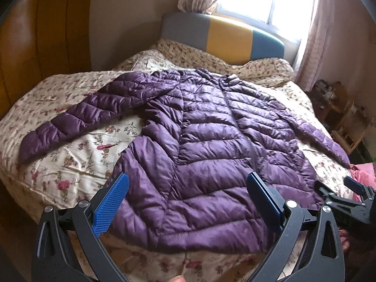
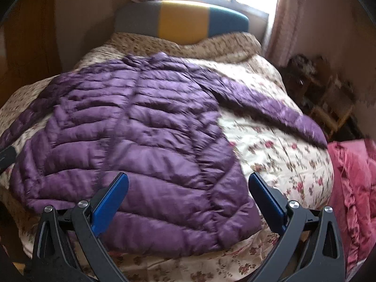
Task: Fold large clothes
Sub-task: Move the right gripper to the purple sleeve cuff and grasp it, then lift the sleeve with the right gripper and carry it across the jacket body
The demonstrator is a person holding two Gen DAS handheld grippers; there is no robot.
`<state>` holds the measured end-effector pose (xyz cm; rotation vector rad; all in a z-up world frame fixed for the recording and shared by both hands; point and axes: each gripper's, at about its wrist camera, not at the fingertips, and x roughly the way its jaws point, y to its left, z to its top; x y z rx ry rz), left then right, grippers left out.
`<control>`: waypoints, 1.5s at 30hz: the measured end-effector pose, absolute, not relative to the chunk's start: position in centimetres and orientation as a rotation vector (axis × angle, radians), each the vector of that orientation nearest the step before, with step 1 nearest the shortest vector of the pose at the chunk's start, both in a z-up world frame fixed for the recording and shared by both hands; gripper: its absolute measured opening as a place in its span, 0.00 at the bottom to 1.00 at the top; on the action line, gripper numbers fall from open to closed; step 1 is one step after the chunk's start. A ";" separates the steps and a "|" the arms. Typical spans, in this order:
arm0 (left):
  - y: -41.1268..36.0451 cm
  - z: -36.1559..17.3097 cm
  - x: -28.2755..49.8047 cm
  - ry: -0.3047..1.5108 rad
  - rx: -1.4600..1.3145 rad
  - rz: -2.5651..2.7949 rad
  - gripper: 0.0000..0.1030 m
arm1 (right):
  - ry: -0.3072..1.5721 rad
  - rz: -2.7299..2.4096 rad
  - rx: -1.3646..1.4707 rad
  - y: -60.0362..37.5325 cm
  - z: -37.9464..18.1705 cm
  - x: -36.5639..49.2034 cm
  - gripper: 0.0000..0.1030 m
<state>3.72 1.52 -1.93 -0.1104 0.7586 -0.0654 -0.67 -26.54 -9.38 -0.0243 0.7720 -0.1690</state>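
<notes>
Right wrist view: both tongs (image 2: pixel 188 199) (image 1: pixel 188 199) gape empty above the purple jacket (image 2: pixel 131 145), pink cloth (image 2: pixel 352 188) beside it.

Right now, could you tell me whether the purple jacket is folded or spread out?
Spread out: the purple jacket lies flat on the bed, both sleeves extended sideways.

Purple jacket (image 1: pixel 206 145) on floral bed (image 1: pixel 70 164)

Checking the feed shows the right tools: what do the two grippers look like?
Both match: the left gripper and right gripper have matte black, curved forked arms with round silver pivot bolts. Each finger carries a flat blue pad, finely cross-hatched on its face. No cables or markings show.
</notes>
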 end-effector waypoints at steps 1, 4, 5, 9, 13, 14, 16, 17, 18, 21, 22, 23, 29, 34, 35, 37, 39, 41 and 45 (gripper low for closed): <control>1.4 -2.2 4.6 0.769 -0.089 -0.062 0.97 | 0.779 -0.185 -0.016 -27.4 -9.6 -0.2 0.98; 1.2 -3.0 7.1 0.793 -0.041 -0.057 0.97 | 0.810 -0.249 0.024 -31.0 -10.3 2.0 0.98; 1.2 -3.3 8.0 0.801 -0.030 -0.050 0.97 | 0.824 -0.280 0.040 -32.6 -10.6 3.0 0.97; 1.7 -4.3 11.4 0.833 -0.031 -0.037 0.97 | 0.878 -0.419 0.075 -39.6 -11.9 6.5 0.87; 2.0 -5.1 14.7 0.842 -0.009 -0.019 0.97 | 0.910 -0.572 0.143 -48.1 -12.3 9.3 0.74; 2.0 -5.2 15.0 0.841 -0.011 -0.023 0.97 | 0.913 -0.613 0.173 -50.4 -12.3 9.9 0.69; 1.9 -5.2 16.3 0.830 -0.006 -0.033 0.97 | 0.916 -0.697 0.232 -55.0 -12.1 10.9 0.65; 1.8 -5.3 16.8 0.825 0.001 -0.031 0.97 | 0.915 -0.736 0.250 -57.1 -11.8 11.3 0.65; 1.7 -5.3 17.3 0.823 0.006 -0.032 0.97 | 0.914 -0.785 0.260 -59.4 -11.6 11.8 0.65; 1.6 -5.7 19.6 0.832 -0.004 -0.034 0.97 | 0.928 -0.853 0.327 -64.0 -11.3 12.6 0.67; 1.5 -5.8 20.1 0.833 -0.007 -0.036 0.97 | 0.934 -0.866 0.358 -65.6 -11.5 12.9 0.68; 1.5 -6.0 20.8 0.834 -0.006 -0.031 0.97 | 0.943 -0.877 0.387 -67.0 -11.8 13.1 0.70; 1.2 -6.9 24.3 0.852 0.000 -0.018 0.97 | 1.009 -0.875 0.593 -70.8 -14.9 13.4 0.76; 1.2 -8.2 26.6 0.872 0.040 -0.011 0.97 | 0.988 -0.849 0.647 -70.8 -15.7 13.3 0.71; 1.3 -8.5 27.0 0.877 0.042 -0.008 0.97 | 0.984 -0.840 0.640 -70.6 -15.5 13.3 0.62; 1.5 -9.0 27.7 0.892 0.036 0.000 0.97 | 0.981 -0.808 0.614 -70.1 -15.0 13.6 0.40; 1.8 -9.3 28.3 0.904 0.023 0.006 0.97 | 0.979 -0.763 0.598 -69.5 -14.6 14.7 0.15; 2.0 -9.4 28.8 0.907 0.019 0.013 0.97 | 0.982 -0.772 0.549 -68.7 -14.2 15.9 0.13; 2.1 -9.5 29.5 0.905 0.009 0.013 0.97 | 0.931 -0.751 0.474 -66.1 -11.9 17.5 0.12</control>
